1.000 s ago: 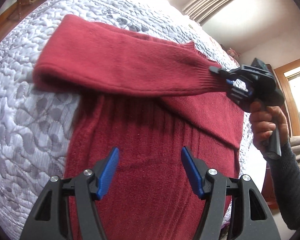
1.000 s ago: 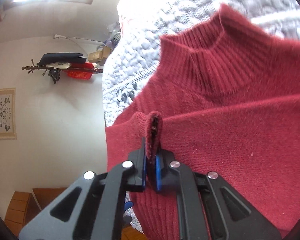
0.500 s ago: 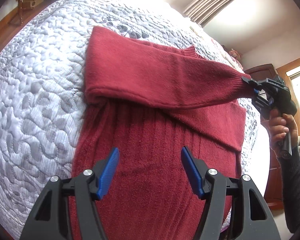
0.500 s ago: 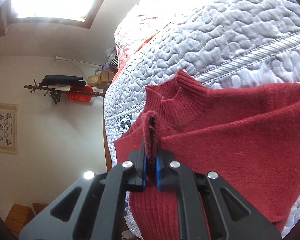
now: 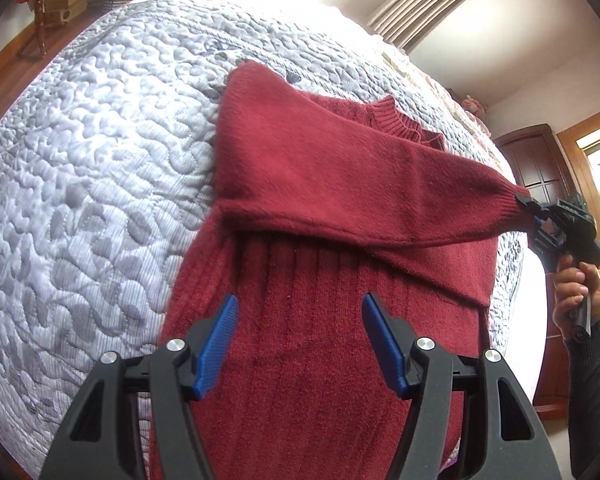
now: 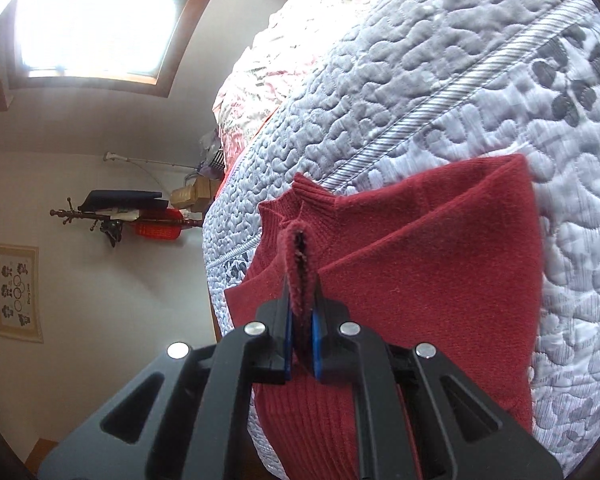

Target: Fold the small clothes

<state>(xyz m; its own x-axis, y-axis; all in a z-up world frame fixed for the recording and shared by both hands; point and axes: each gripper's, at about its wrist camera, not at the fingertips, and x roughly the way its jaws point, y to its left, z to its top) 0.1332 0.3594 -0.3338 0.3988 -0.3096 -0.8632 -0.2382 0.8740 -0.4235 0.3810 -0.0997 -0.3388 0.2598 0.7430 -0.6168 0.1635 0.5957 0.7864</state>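
A dark red knit sweater [image 5: 312,312] lies on a pale grey quilted bedspread [image 5: 92,168], collar away from me. One sleeve [image 5: 340,184] is stretched taut across the chest toward the right. My right gripper [image 5: 530,210] is shut on that sleeve's cuff, beyond the sweater's right edge, held by a hand [image 5: 576,288]. In the right wrist view the cuff [image 6: 300,264] stands pinched between the blue pads of the right gripper [image 6: 301,312], with the collar [image 6: 300,196] behind it. My left gripper [image 5: 298,340] hovers open over the ribbed lower body, holding nothing.
The bedspread [image 6: 440,80] spreads wide on the left and far side of the sweater. A coat rack [image 6: 116,216] and a window [image 6: 88,20] are on the wall past the bed's edge. A dark wooden cabinet [image 5: 540,160] stands beyond the bed at right.
The right gripper has pulled the cuff further right, off past the sweater's edge, drawing the sleeve tighter across the chest. The fold at the shoulder has shifted right. The left gripper stays open.
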